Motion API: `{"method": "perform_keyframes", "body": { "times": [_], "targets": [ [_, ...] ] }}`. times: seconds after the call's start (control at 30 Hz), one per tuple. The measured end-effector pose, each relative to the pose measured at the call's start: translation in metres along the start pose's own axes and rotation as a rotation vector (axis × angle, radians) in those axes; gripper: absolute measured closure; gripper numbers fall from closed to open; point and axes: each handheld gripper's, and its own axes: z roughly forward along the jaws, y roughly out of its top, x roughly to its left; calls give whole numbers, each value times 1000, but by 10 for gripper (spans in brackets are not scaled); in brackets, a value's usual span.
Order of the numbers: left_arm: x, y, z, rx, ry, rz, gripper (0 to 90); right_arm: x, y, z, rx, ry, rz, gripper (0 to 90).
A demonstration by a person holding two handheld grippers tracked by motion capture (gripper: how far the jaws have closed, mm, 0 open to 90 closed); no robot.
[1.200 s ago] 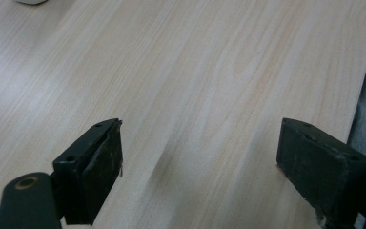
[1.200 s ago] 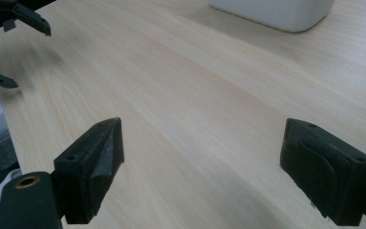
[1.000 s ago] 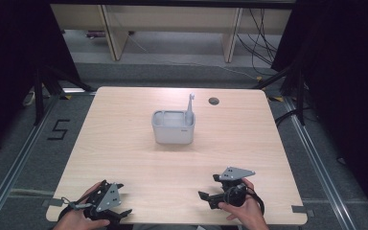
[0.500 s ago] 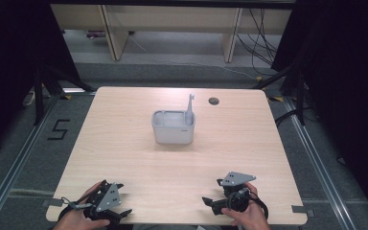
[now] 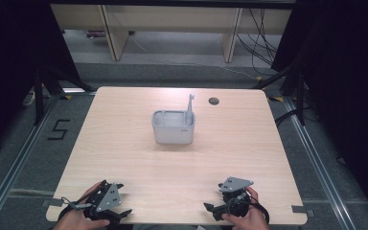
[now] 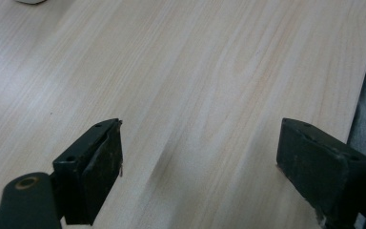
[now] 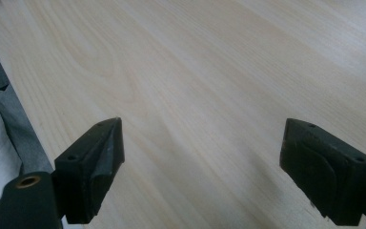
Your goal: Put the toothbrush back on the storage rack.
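The whole light wooden tabletop (image 5: pixel 124 143) is taken in by the high view, with a grey rectangular container (image 5: pixel 173 127) at its middle and a grey upright utensil (image 5: pixel 190 106) leaned in the container's right end, whereas bare wood grain is seen between the jaws in both gripper views. The container is placed well apart from both tongs, which are held at the near edge: the left tongs (image 5: pixel 120 213) at the left corner, the right tongs (image 5: pixel 210 208) toward the right. Both tongs are spread wide apart, with nothing between them, as seen for the left tongs (image 6: pixel 200 162) and the right tongs (image 7: pixel 202 162).

A pale grey bin (image 5: pixel 173 127) stands on the light wood-grain table (image 5: pixel 124 124); both hand-held grippers are black.
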Motion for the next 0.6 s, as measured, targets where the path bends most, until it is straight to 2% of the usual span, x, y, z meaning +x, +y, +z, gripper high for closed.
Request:
{"method": "perform_keyframes", "body": {
  "times": [0.03,0.13,0.2,0.23,0.3,0.33,0.37,0.6],
  "targets": [
    [0,0,0,1,3,1,154,0,-1,0,1,1,-15,160],
    [0,0,0,1,3,1,154,1,-1,1,-9,6,-18,160],
    [0,0,0,2,-1,1,154,2,-2,-1,6,2,-12,160],
    [1,0,0,-3,-16,-3,154,2,-2,-1,6,6,-14,160],
    [0,0,0,2,4,1,154,2,-2,-1,6,8,-13,161],
    [0,0,0,2,4,1,154,2,-2,-1,6,8,-13,161],
    [0,0,0,0,2,-1,154,1,-2,0,2,8,-35,162],
    [0,0,0,1,3,0,154,1,-2,-1,4,9,-35,161]
  ]
}}
